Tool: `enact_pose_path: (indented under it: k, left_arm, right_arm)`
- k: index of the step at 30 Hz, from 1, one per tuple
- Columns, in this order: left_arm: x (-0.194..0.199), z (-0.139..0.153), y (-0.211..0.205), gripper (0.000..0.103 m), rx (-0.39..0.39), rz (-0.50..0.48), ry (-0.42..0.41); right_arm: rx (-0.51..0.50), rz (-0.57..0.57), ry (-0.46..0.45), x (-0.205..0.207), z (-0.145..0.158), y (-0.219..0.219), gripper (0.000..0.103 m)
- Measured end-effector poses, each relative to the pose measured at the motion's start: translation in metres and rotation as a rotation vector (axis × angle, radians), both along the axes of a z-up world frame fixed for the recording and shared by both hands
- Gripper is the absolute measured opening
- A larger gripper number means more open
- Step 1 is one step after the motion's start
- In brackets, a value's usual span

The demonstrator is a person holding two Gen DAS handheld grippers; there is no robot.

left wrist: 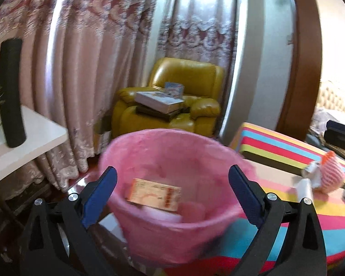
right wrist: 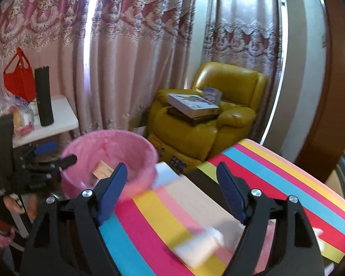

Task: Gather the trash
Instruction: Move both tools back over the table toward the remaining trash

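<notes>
Pink-lined bin [left wrist: 172, 184] as landmark, standing off the edge of the striped surface [left wrist: 287, 142]; inside it, an orange-and-cream carton [left wrist: 154, 194] lying flat on the bottom. Left gripper [left wrist: 172, 187] hanging over the bin's mouth, blue pads spread wide to either side of the rim, nothing pinched. Right gripper [right wrist: 171, 191] to the bin's right over the striped surface [right wrist: 264, 172], jaws parted and empty; blurred white wrapper [right wrist: 200, 246] on the stripes just below them. Further right of the bin, orange-and-white foam netting [left wrist: 331, 172] among white scraps. Behind the bin, yellow armchair [left wrist: 184, 96] stacked with books.
</notes>
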State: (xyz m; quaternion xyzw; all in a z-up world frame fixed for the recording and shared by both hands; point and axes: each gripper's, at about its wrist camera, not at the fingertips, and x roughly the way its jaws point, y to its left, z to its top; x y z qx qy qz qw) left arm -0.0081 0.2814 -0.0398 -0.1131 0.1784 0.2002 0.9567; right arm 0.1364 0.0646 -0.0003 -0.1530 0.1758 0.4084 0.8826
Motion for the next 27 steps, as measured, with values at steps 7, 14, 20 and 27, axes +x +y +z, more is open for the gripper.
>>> enact_pose_path:
  k: [7,14,20,27]
  left_arm:
    - [0.036,0.002,-0.076,0.091,0.036,-0.192,0.015]
    - [0.081,-0.001,-0.155,0.091,0.096,-0.36,0.046]
    - [0.116,-0.013,-0.189,0.091,0.072,-0.426,0.075]
    - [0.126,-0.025,-0.201,0.091,0.1,-0.45,0.09]
  right_arm:
    - [0.047,-0.154,0.024,-0.004,-0.015,-0.094,0.082]
    - [0.062,-0.321,0.099,0.0,-0.046,-0.171,0.082]
    - [0.062,-0.434,0.118,0.001,-0.067,-0.216,0.082]
    - [0.092,-0.559,0.138,0.007,-0.078,-0.25,0.082]
